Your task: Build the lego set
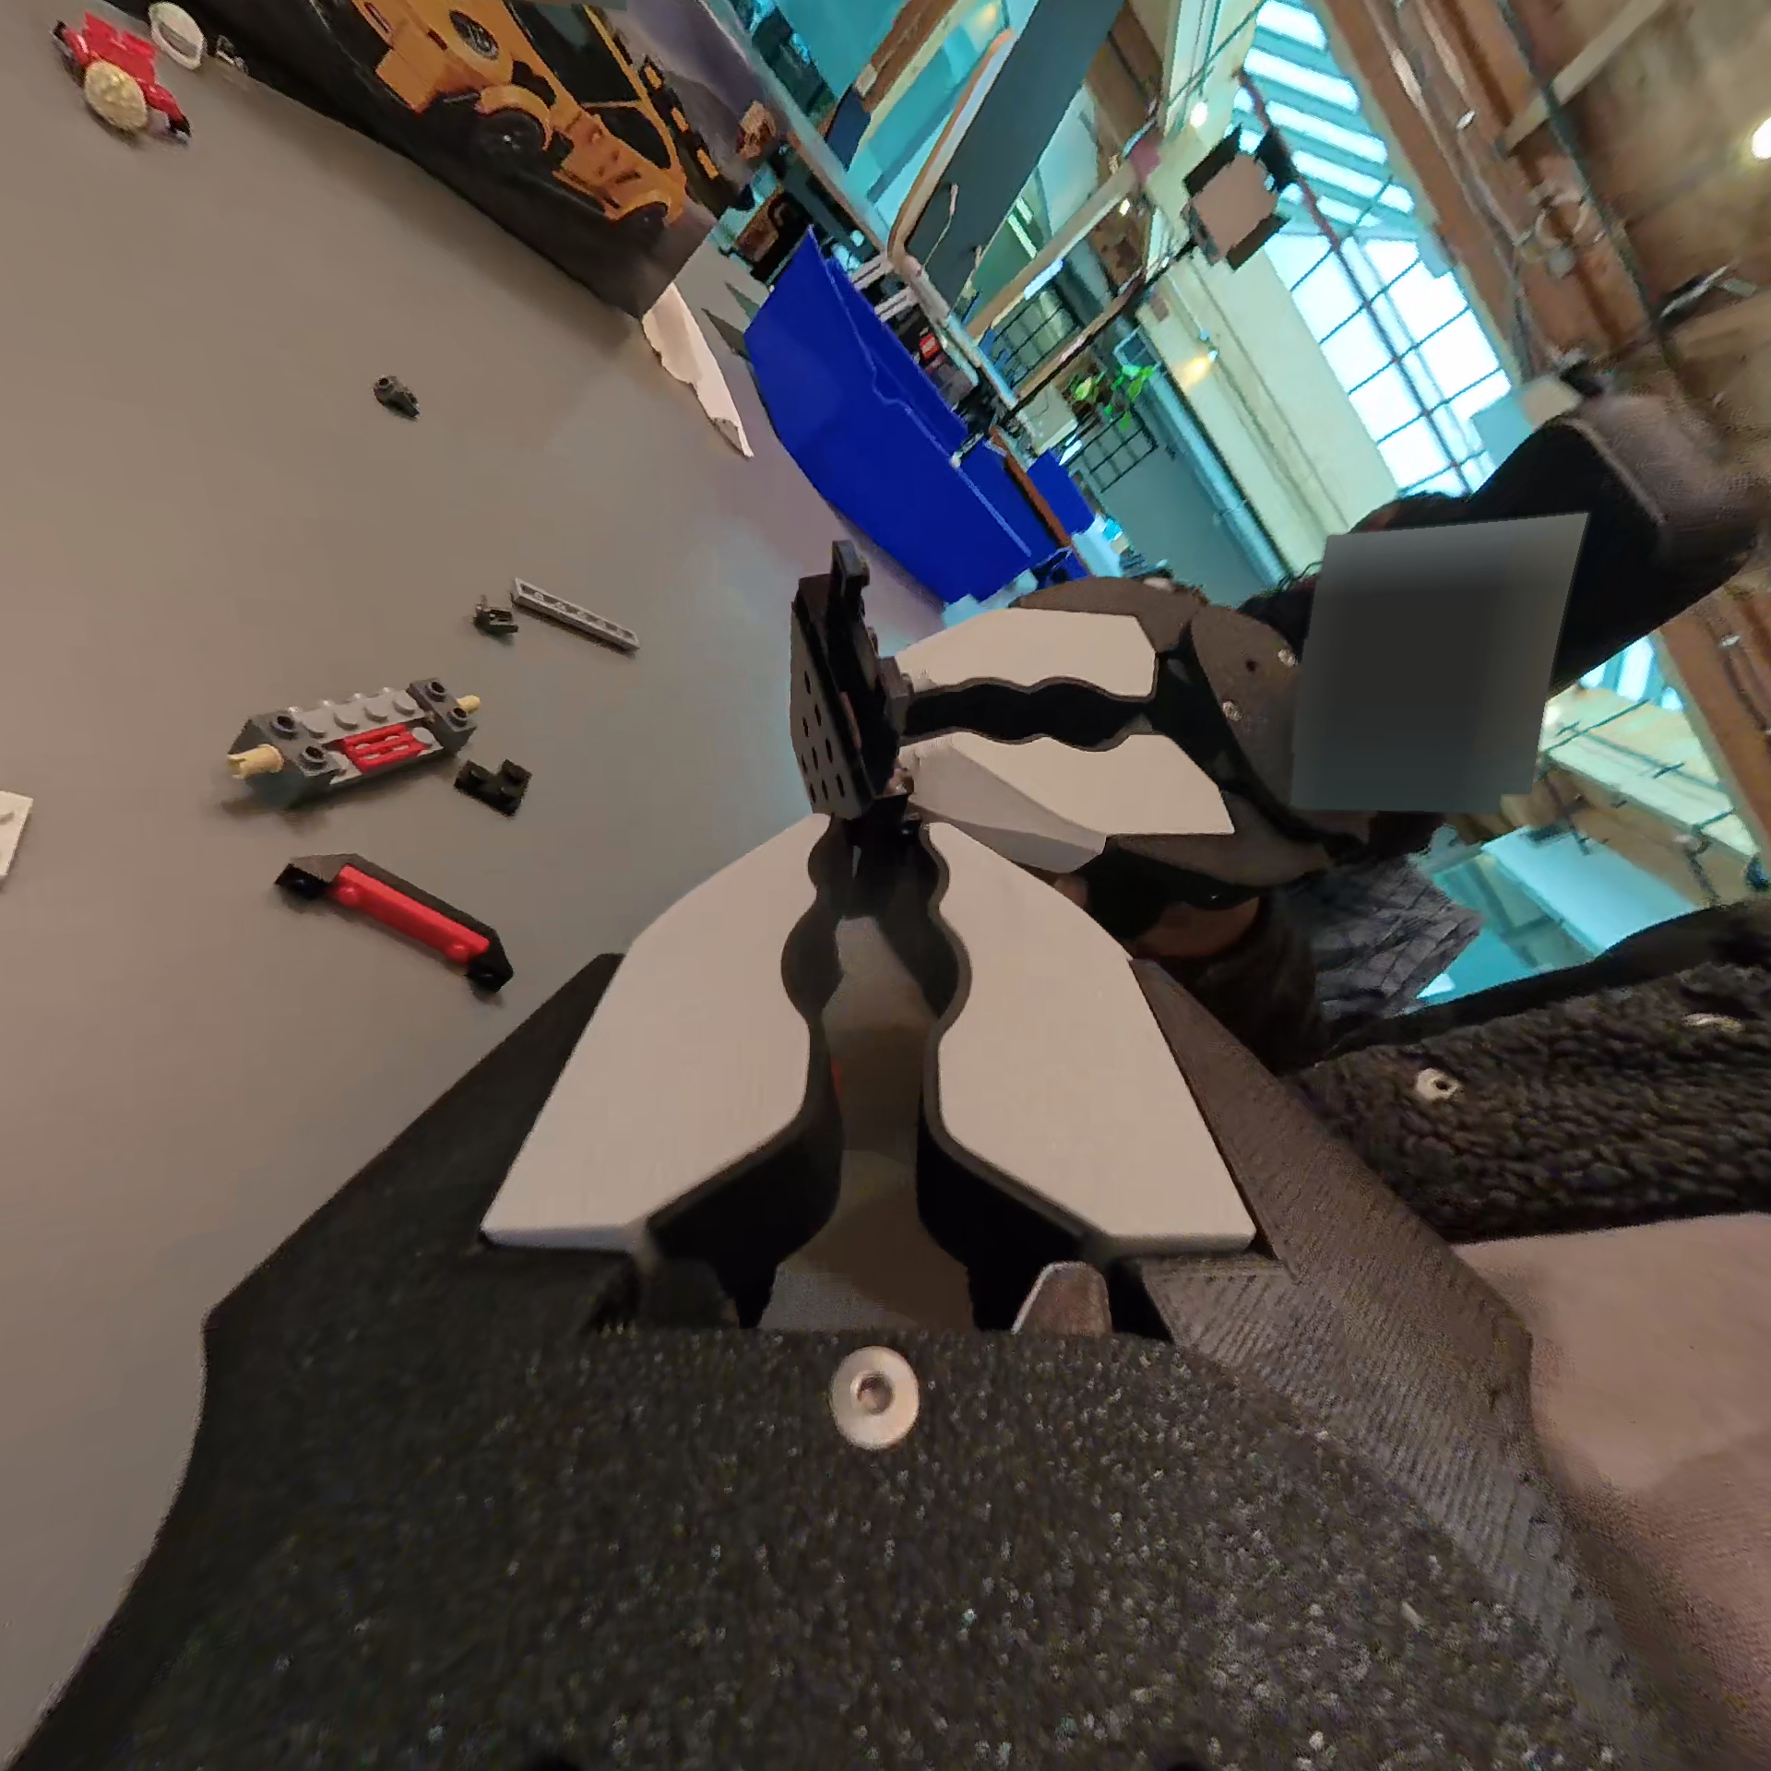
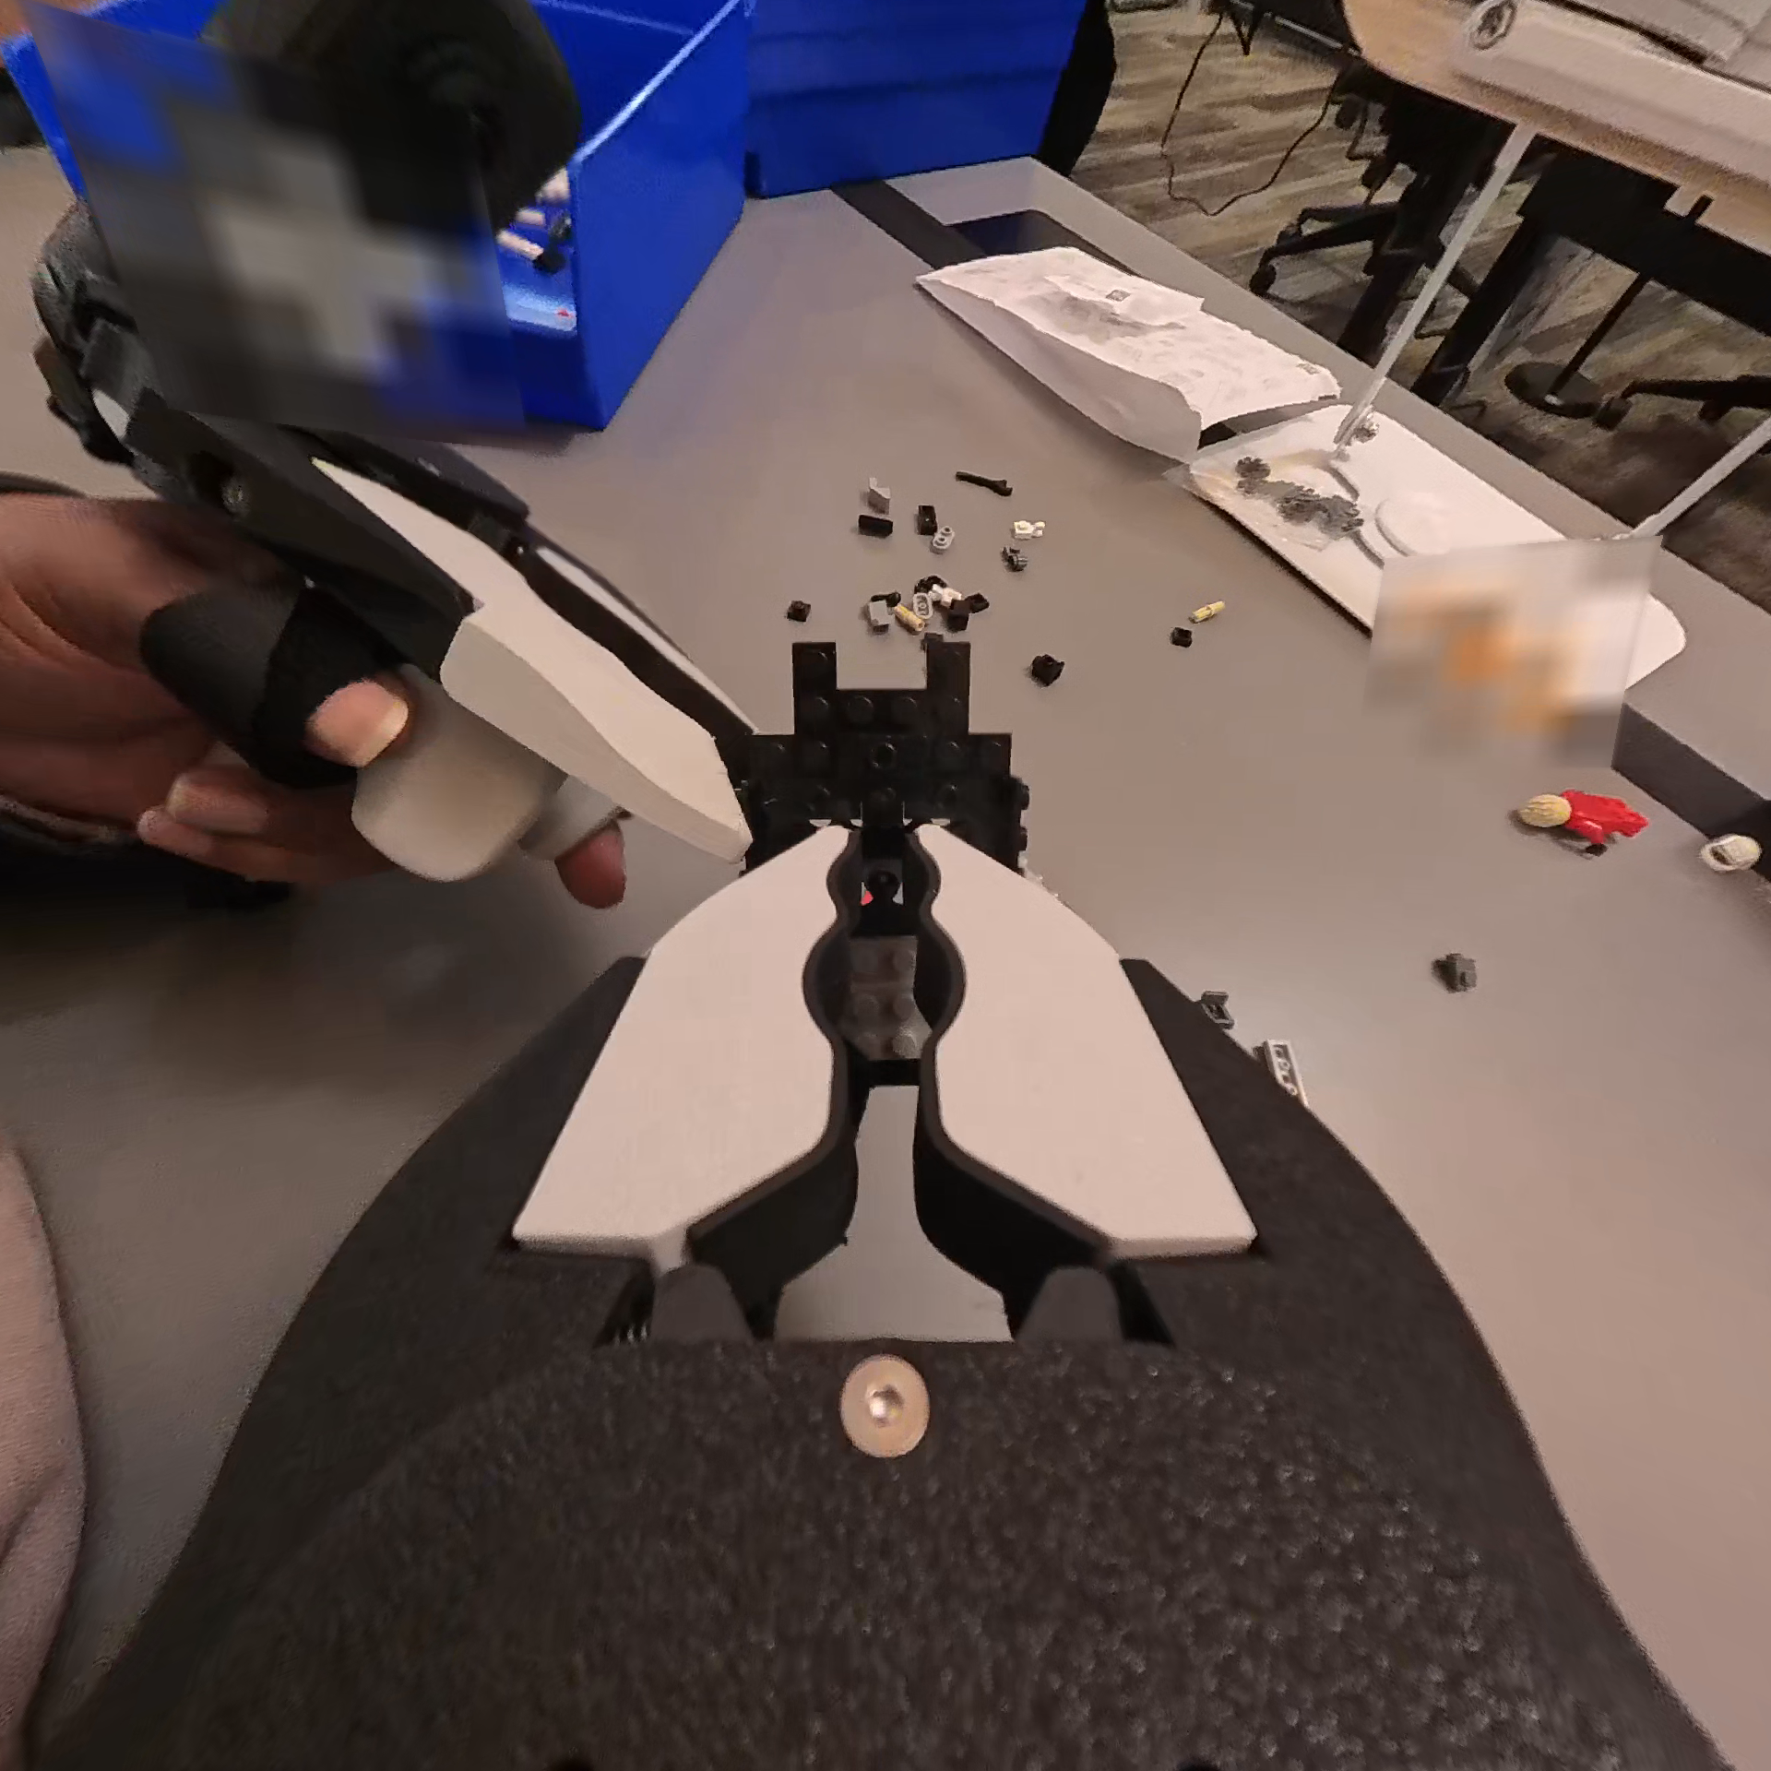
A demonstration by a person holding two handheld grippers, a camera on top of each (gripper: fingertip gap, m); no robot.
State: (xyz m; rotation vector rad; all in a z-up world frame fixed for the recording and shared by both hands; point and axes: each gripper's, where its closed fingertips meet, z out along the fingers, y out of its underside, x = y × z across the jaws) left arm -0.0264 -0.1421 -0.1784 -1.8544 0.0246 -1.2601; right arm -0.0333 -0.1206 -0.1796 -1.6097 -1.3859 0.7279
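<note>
A black studded plate assembly is held in the air above the grey table. My right gripper is shut on its near edge. In the left wrist view the assembly stands on edge, and my left gripper is shut on its lower edge. The right gripper comes in there from the right. The left gripper shows from the side in the right wrist view, at the assembly's left edge. A grey studded piece shows in the gap between the right fingers; I cannot tell whether it is attached.
On the table lie a grey and red chassis piece, a red and black bar, a small black plate and a thin grey plate. Small loose pieces, a white paper bag, a red minifigure and blue bins lie farther off. Less than 4 cm separates the two grippers' tips. The red minifigure lies around 30 cm away from my right fingertips. Look for it in the left wrist view too.
</note>
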